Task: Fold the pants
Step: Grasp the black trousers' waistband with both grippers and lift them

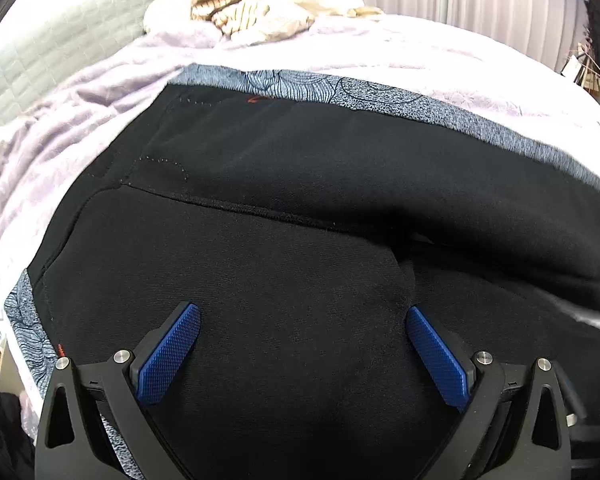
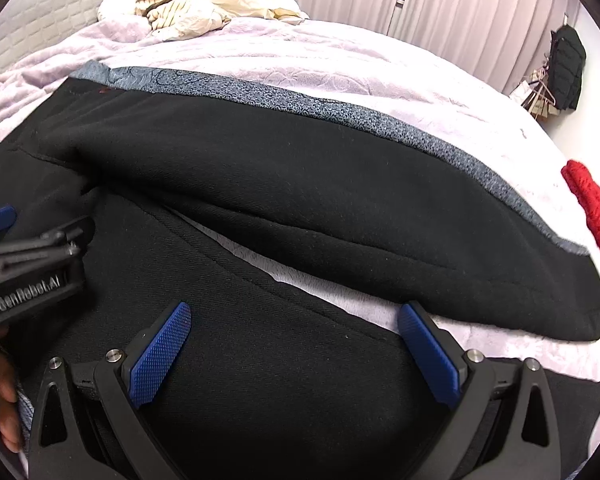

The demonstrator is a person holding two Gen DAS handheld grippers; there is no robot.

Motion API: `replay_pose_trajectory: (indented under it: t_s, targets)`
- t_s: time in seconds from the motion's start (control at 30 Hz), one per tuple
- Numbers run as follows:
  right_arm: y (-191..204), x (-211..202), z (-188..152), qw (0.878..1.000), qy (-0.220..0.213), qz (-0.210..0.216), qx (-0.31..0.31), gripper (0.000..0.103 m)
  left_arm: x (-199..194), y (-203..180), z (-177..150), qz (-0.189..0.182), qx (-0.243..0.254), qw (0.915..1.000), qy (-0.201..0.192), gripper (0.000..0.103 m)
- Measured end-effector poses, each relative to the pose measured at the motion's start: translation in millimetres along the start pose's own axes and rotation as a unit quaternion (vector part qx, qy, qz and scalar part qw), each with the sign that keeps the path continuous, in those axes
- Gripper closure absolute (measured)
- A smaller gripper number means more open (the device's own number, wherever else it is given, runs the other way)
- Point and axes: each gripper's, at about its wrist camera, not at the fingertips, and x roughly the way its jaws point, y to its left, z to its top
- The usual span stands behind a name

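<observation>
Closest in, both grippers hang over the near leg of the black pants (image 1: 284,184), which lie spread on the bed (image 2: 340,60) with their long axis running left to right along its near edge. The left gripper (image 1: 303,322) stands with its blue ribbed pads wide apart and nothing between them, just above the seat and crotch seam. The right gripper (image 2: 294,320), equally spread and empty, tilts steeply down over the near leg, further toward the hems, so it looks the better placed for the cuff end. Between the two legs a wedge of lilac blanket shows, meaning the legs are not yet stacked. The cloth is a thick, matte twill with stitched pocket seams; it should drape heavily. Beyond the far leg a speckled grey-blue patterned cloth (image 2: 340,120) peeks out. Farther right lies a red knit item (image 2: 592,208). At the far corner sits a heap of cream and striped laundry (image 2: 204,4).
</observation>
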Motion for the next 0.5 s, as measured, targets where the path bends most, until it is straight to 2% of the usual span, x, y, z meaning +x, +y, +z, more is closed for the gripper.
replay_pose_trajectory:
  t_s: [0.07,0.17,0.23,0.3,0.37,0.43,0.5]
  targets:
    - [2.2,-6.4,4.0,1.0,0.0,-0.006,-0.013,0.0,-9.7,8.6,8.1,-0.024,-0.011,0.9996,-0.008,0.0]
    - [7.4,-25.8,6.8,0.999,-0.026,-0.004,-0.028,0.0,-26.3,19.9,25.6,-0.005,-0.01,0.9997,-0.021,0.0]
    - [16.6,-32.3,14.2,0.999,-0.028,-0.002,-0.045,0.0,-31.6,27.3,35.2,-0.017,-0.017,0.9995,-0.019,0.0]
    - [21.1,-39.5,23.5,0.998,-0.029,0.028,-0.058,0.0,-33.2,34.4,47.7,-0.037,-0.024,0.999,-0.012,0.0]
    - [18.0,-47.5,35.0,0.995,-0.03,0.066,-0.063,0.0,-29.4,38.7,62.5,-0.036,-0.022,0.9991,-0.006,0.0]
    - [18.2,-53.4,51.3,0.992,-0.048,0.084,-0.082,0.0,-24.7,33.5,71.3,-0.023,-0.005,0.9997,0.004,0.0]
    - [19.6,-53.1,71.5,0.987,-0.064,0.103,-0.102,0.0,-19.4,34.3,79.7,-0.03,-0.008,0.9994,0.014,0.0]
